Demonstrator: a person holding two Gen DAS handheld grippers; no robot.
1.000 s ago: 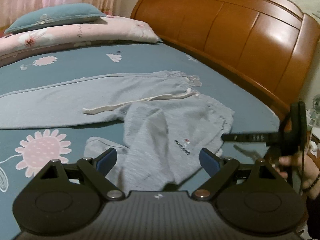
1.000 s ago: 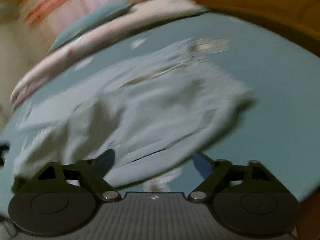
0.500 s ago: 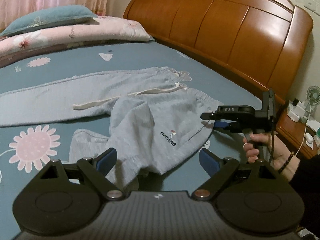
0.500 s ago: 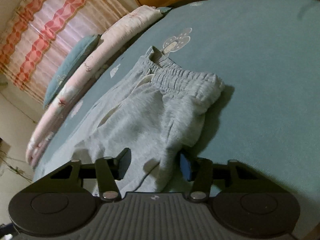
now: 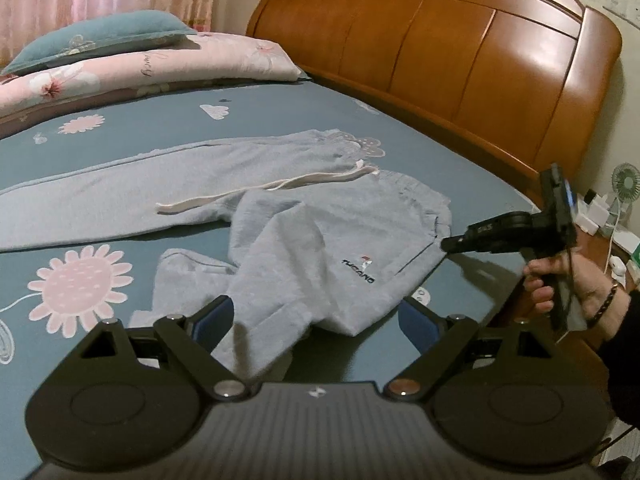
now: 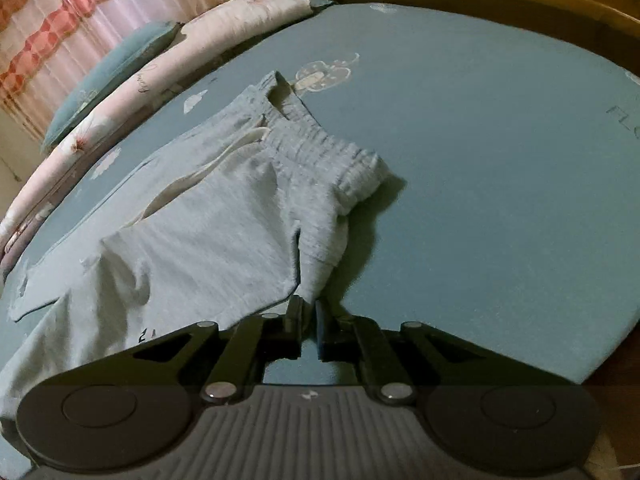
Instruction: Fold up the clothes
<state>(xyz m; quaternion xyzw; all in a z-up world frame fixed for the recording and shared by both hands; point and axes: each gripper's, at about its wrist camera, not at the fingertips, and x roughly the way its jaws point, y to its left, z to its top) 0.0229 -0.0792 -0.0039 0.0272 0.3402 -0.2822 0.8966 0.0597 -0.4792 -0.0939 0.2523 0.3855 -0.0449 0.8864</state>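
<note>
Light grey sweatpants [image 5: 320, 236] lie crumpled on the blue bed sheet [image 5: 120, 120], with a white drawstring [image 5: 256, 192] across them. One leg stretches left; the other is bunched toward me. My left gripper [image 5: 316, 316] is open, its blue pads either side of the near bunched leg, just above it. My right gripper [image 6: 307, 312] is shut on the waistband corner of the sweatpants [image 6: 224, 236], near the elastic band [image 6: 328, 152]. It also shows in the left wrist view [image 5: 448, 242], at the right edge of the pants.
A wooden headboard [image 5: 440, 52] runs along the far right. Pink floral bedding [image 5: 140, 68] and a teal pillow [image 5: 100, 36] lie at the back left. A nightstand with a small fan [image 5: 624, 180] and chargers stands to the right of the bed.
My right gripper came down to the waistband corner and closed on it, from open half a second ago. My left gripper stayed open over the near leg, with little motion.
</note>
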